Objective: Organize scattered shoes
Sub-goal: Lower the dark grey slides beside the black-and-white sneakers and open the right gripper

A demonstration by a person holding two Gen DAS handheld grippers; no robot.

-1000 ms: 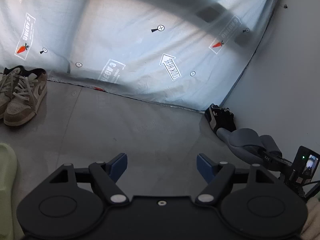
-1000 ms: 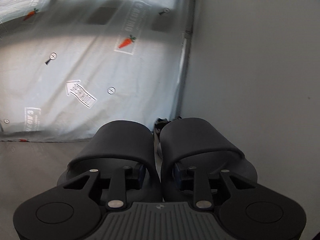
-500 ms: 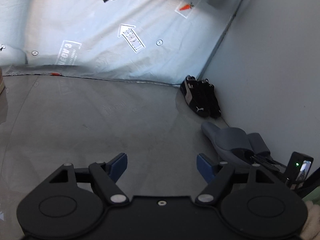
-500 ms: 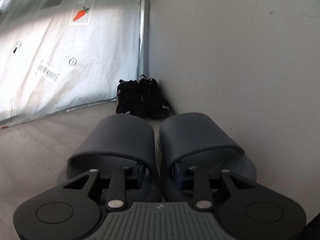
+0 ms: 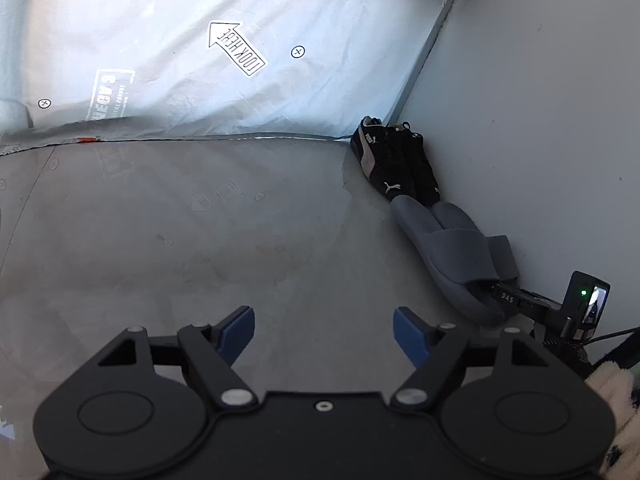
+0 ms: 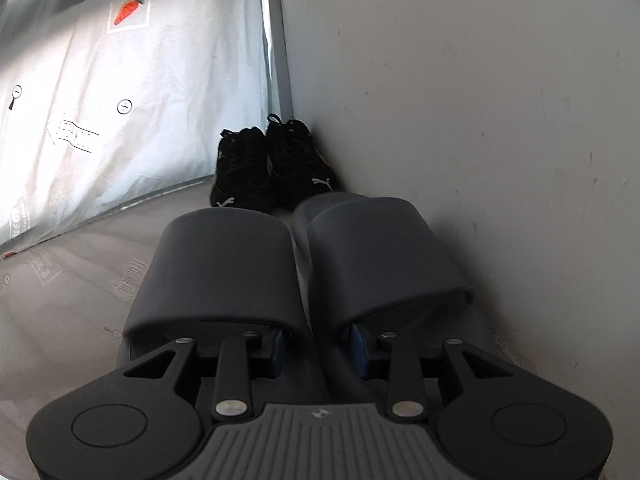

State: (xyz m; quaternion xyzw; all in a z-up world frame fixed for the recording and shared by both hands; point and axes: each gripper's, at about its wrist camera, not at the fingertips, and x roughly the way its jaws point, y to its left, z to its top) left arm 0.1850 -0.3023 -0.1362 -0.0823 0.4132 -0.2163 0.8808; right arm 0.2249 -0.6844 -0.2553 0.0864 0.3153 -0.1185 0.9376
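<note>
Right tool (image 6: 318,350) low and level along the white wall (image 6: 480,100), fingers tucked under the straps of the grey slides (image 6: 304,264), pinching the pair together by their inner edges. Slides at floor (image 5: 200,240) level, toes just short of the black sneakers (image 6: 272,166) in the corner. Left tool (image 5: 324,330) held above bare floor, jaws spread wide, empty.
</note>
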